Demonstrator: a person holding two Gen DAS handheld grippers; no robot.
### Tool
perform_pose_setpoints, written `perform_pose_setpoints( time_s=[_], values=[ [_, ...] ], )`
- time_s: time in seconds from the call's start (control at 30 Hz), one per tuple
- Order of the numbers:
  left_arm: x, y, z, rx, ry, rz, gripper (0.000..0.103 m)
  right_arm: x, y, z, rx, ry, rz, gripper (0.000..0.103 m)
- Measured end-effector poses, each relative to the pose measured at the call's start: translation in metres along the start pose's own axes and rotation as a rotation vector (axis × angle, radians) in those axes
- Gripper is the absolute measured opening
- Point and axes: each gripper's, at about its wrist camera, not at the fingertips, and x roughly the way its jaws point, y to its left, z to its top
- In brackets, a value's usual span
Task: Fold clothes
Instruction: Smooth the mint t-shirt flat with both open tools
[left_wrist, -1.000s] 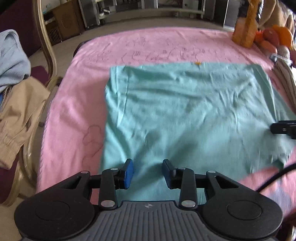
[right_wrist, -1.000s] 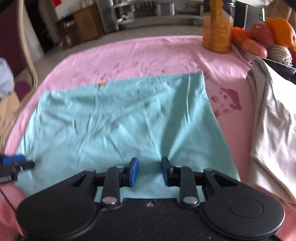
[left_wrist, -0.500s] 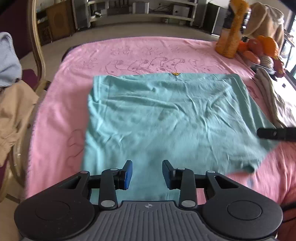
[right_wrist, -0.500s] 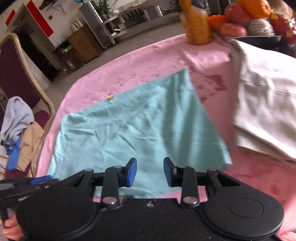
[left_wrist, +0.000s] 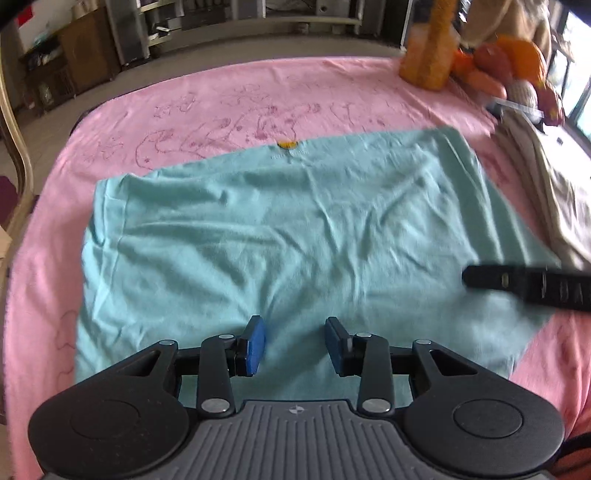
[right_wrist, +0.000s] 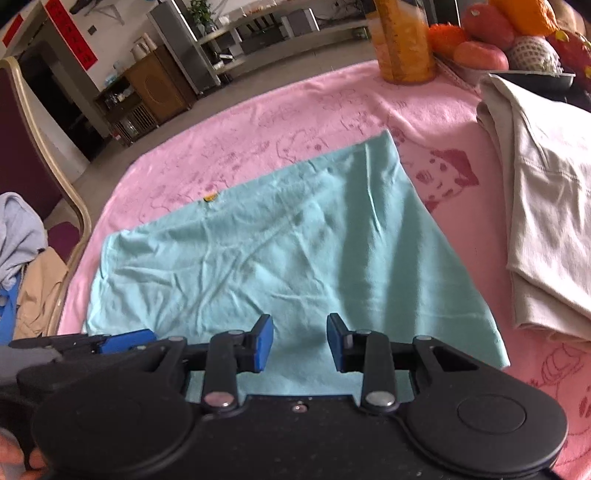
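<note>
**Teal garment laid flat, part-folded; both grippers poised at its near edge**

A pink printed blanket (left_wrist: 229, 96) covers the table. On it lies the teal garment (left_wrist: 288, 236), spread as a rough rectangle with no sleeves showing; these are judged to be already turned in, so the side folds seem done and the crosswise folds remain. Light creases cross its surface, and a small yellow label (left_wrist: 289, 144) marks the far edge. To the right, near the teal piece, rests a cream garment (right_wrist: 546, 206), already folded. Beyond it stand an orange container (right_wrist: 404, 44) and a tray of fruit (right_wrist: 517, 40). At left a chair (right_wrist: 55, 173) carries further clothes (right_wrist: 26, 254), apparently awaiting folding.

The left gripper (left_wrist: 294, 345) angles steeply down over the garment's near edge, towards its left half, jaws partly parted and holding nothing. The right gripper (right_wrist: 300, 343) hovers likewise, towards the near right corner, jaws a moderate gap apart, with cloth beneath but none pinched.
</note>
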Motion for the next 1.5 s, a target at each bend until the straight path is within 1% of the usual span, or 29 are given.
perform_pose_setpoints(
  time_s=[0.07, 0.1, 0.13, 0.17, 0.23, 0.3, 0.4, 0.47, 0.5, 0.57, 0.63, 0.7, 0.73, 0.77, 0.83, 0.87, 0.97, 1.07, 1.23, 1.4, 1.5],
  values=[
    [-0.007, 0.003, -0.010, -0.008, 0.056, -0.028, 0.036, -0.001, -0.002, 0.000, 0.006, -0.001, -0.003, 0.032],
    [-0.014, 0.001, -0.018, 0.008, 0.071, -0.032, 0.037, -0.003, -0.003, -0.001, 0.007, -0.006, -0.004, 0.032],
    [-0.020, -0.001, -0.025, 0.024, 0.086, -0.036, 0.040, -0.004, -0.003, -0.001, 0.007, -0.012, -0.004, 0.032],
    [-0.026, -0.004, -0.034, 0.051, 0.112, -0.035, 0.042, -0.006, -0.004, -0.002, 0.007, -0.017, -0.001, 0.032],
    [-0.041, -0.004, -0.050, 0.089, 0.133, -0.037, 0.043, -0.007, -0.003, -0.004, 0.000, -0.019, 0.006, 0.032],
    [-0.056, 0.005, -0.059, 0.072, 0.115, -0.048, 0.043, -0.006, -0.001, -0.006, -0.019, -0.011, -0.003, 0.032],
    [-0.069, 0.032, -0.058, -0.022, 0.038, -0.019, 0.052, -0.002, 0.003, -0.009, -0.066, 0.013, -0.030, 0.032],
    [-0.069, 0.050, -0.056, -0.083, -0.006, 0.047, 0.067, 0.000, 0.005, -0.012, -0.095, 0.033, -0.053, 0.032],
    [-0.066, 0.058, -0.057, -0.104, -0.025, 0.081, 0.069, -0.001, 0.005, -0.014, -0.104, 0.036, -0.055, 0.032],
    [-0.059, 0.067, -0.061, -0.143, -0.008, 0.100, 0.070, -0.007, 0.002, -0.018, -0.104, 0.057, -0.049, 0.032],
    [-0.051, 0.075, -0.064, -0.181, 0.010, 0.118, 0.072, -0.018, -0.007, -0.024, -0.054, 0.079, -0.008, 0.033],
    [-0.045, 0.074, -0.065, -0.164, 0.029, 0.124, 0.080, -0.035, -0.019, -0.029, 0.019, 0.072, 0.069, 0.037],
    [-0.043, 0.073, -0.065, -0.156, 0.038, 0.126, 0.088, -0.043, -0.025, -0.031, 0.055, 0.057, 0.104, 0.045],
    [-0.040, 0.072, -0.065, -0.147, 0.047, 0.129, 0.091, -0.050, -0.031, -0.033, 0.091, 0.042, 0.139, 0.050],
    [-0.037, 0.066, -0.066, -0.127, 0.063, 0.154, 0.092, -0.061, -0.042, -0.038, 0.157, 0.023, 0.194, 0.053],
    [-0.032, 0.068, -0.065, -0.122, 0.076, 0.154, 0.094, -0.064, -0.046, -0.040, 0.184, 0.017, 0.212, 0.053],
    [-0.029, 0.069, -0.067, -0.130, 0.110, 0.146, 0.099, -0.064, -0.050, -0.039, 0.206, 0.014, 0.201, 0.054],
    [-0.028, 0.072, -0.069, -0.149, 0.110, 0.149, 0.102, -0.062, -0.048, -0.037, 0.202, 0.011, 0.198, 0.054],
    [-0.026, 0.075, -0.072, -0.198, 0.124, 0.148, 0.103, -0.059, -0.046, -0.038, 0.191, 0.021, 0.194, 0.056],
    [-0.023, 0.086, -0.071, -0.278, 0.160, 0.116, 0.103, -0.060, -0.047, -0.040, 0.195, 0.018, 0.183, 0.057],
    [-0.024, 0.085, -0.071, -0.265, 0.164, 0.118, 0.103, -0.061, -0.049, -0.041, 0.212, 0.013, 0.177, 0.057]
  ],
)
